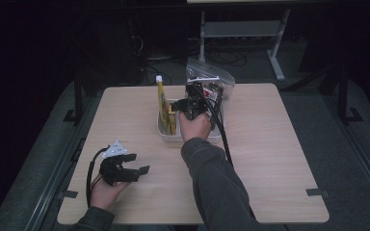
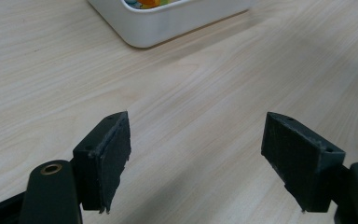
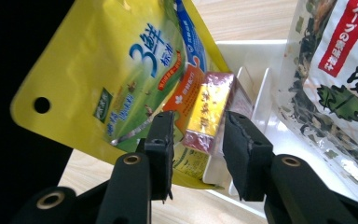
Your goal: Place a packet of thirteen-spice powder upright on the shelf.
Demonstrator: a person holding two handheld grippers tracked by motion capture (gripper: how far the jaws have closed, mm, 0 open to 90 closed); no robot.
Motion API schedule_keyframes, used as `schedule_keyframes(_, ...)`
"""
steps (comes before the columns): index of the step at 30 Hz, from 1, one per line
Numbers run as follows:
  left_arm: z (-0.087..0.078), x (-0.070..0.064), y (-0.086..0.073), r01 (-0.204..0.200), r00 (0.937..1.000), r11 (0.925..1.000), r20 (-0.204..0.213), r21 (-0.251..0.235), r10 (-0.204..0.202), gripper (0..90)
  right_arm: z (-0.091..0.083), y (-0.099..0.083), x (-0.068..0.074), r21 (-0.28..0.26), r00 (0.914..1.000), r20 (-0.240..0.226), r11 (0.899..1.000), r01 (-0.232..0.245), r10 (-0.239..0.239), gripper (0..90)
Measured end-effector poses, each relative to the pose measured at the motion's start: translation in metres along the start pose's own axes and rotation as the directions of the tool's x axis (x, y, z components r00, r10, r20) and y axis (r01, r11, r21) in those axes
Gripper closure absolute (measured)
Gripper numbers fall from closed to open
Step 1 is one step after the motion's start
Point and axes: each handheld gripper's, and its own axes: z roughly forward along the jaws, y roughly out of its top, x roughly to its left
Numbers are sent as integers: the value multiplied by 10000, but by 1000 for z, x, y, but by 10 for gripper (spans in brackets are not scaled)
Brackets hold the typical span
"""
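The right hand-held gripper point(image 3: 196, 140) hangs over the white plastic bin point(image 1: 169, 136) on the light wooden table point(image 1: 270, 144), its jaws narrowly parted on either side of a small gold-and-pink foil-wrapped block point(image 3: 210, 110) standing in the bin; whether they touch it cannot be told. Just beside the block inside the bin leans a tall yellow pouch point(image 3: 121, 70); a clear seaweed bag point(image 3: 335, 65) stands at the bin's other side. The left hand-held gripper point(image 1: 137, 163), jaws spread wide and empty, rests well apart from the bin.

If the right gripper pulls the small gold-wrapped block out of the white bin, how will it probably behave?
The gold-wrapped block looks boxy with firm edges, so it probably stays stiff between the right gripper jaws. Its shiny foil may be slippery. Wedged beside the yellow pouch in the white bin, it might drag that floppy pouch.
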Motion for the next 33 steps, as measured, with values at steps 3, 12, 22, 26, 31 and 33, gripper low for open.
schedule_keyframes(3, 0, 0, 0, 44, 10000, 10000, 3, -10, -44, 234, 1, 0, -2, 45, 9999, -111, 10000, -33, 33, 614)
schedule_keyframes(12, 0, 0, -2, 15, 10000, 10000, -24, 67, -15, 233, -5, -3, -13, 83, 9967, -812, 9999, -78, 84, 541)
schedule_keyframes(22, -3, 0, -5, 102, 9999, 9999, -93, 85, -101, 233, -21, -9, -25, 35, 9871, -1601, 10000, 90, -83, 489)
schedule_keyframes(26, -2, 1, -6, 137, 9999, 9998, -82, 125, -136, 233, -27, -10, -26, -10, 9835, -1794, 9998, 213, -211, 480)
schedule_keyframes(31, -3, 1, -6, 131, 9999, 9999, -94, 111, -130, 232, -30, -14, -29, 57, 9791, -2024, 9997, 233, -217, 470)
schedule_keyframes(33, -3, 1, -6, 137, 9999, 9998, -92, 129, -136, 232, -31, -16, -30, 53, 9791, -2015, 9996, 277, -261, 468)
